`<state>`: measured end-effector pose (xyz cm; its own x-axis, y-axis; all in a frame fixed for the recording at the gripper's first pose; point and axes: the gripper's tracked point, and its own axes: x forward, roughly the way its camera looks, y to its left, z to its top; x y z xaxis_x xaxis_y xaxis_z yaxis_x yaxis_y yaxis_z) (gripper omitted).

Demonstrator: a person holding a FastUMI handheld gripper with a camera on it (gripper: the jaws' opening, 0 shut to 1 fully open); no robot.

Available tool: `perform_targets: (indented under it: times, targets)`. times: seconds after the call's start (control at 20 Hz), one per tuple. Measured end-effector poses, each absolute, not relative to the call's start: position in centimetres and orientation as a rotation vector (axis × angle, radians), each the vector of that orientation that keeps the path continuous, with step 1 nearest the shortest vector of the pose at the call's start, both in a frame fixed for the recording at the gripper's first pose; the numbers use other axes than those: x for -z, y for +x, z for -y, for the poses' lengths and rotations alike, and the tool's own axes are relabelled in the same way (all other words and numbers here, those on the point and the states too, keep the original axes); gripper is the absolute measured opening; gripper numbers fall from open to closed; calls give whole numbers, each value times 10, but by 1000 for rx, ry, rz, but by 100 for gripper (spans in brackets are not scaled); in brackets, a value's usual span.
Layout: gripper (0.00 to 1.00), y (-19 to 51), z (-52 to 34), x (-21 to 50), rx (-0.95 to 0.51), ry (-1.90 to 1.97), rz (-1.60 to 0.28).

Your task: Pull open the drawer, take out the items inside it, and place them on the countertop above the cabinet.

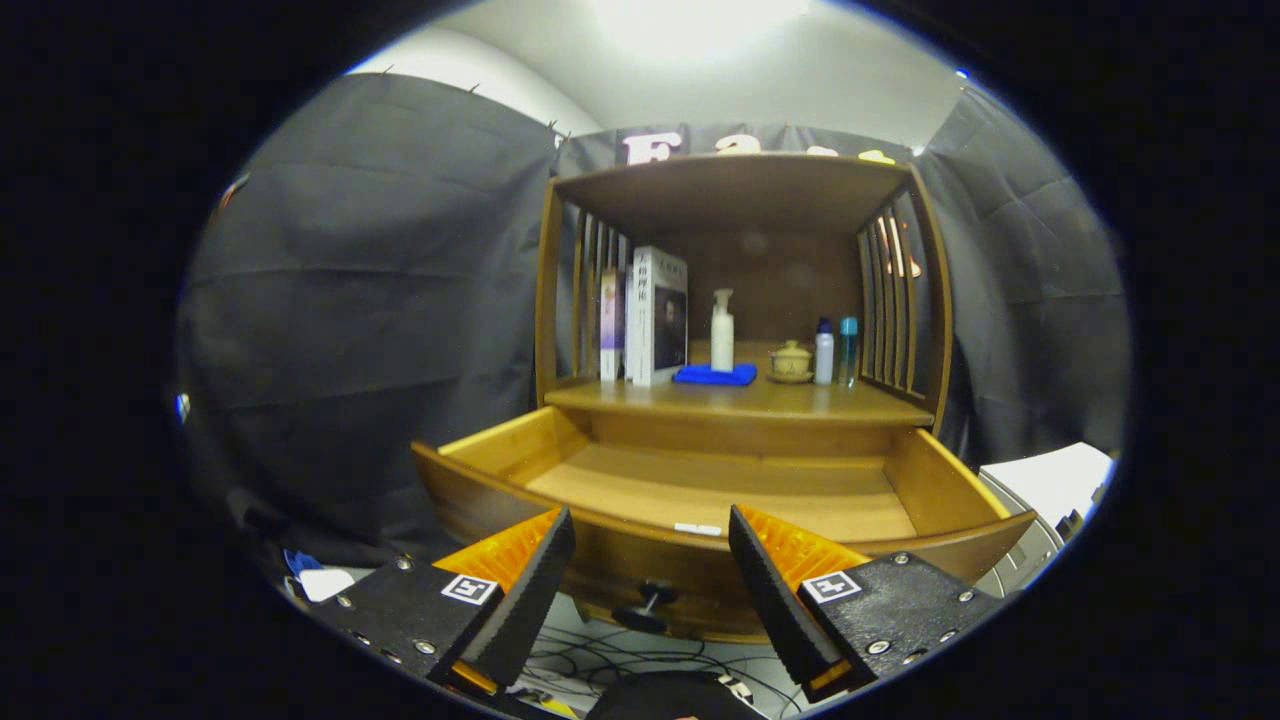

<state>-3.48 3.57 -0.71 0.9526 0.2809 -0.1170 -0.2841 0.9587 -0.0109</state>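
Your gripper [650, 560] hangs in front of the cabinet with its fingers spread wide and nothing between them; they touch no part of the furniture. Straight ahead, the drawer [500, 435] stands pulled out, its long front running crosswise to your fingers, and its knob [645, 605] sits low between the fingertips, a little below them. From this angle the drawer floor looks bare; you cannot tell whether anything lies tight behind the front panel, where a small pale strip [697, 528] shows at the rim. Beyond and above the drawer lies the worktop [860, 405], already carrying upright books [655, 315], a blue cloth [715, 375], a white pump bottle [722, 330], a small lidded teacup [790, 360] and two slim bottles [835, 350]. Judging by this, the unloading looks close to done; any further reach goes forward and down over the front edge.
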Motion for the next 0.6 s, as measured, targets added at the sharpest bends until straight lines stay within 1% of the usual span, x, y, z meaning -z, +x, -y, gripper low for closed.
perform_targets:
  times: [0.15,0.25,0.45,0.6]
  targets:
    - [95,-14,-20,-20,-257,-25,-93]
    - [95,4,-12,-19,-245,-36,-128]
    - [95,38,-5,-1,-241,-35,-275]
    - [95,56,-17,22,-290,-32,-433]
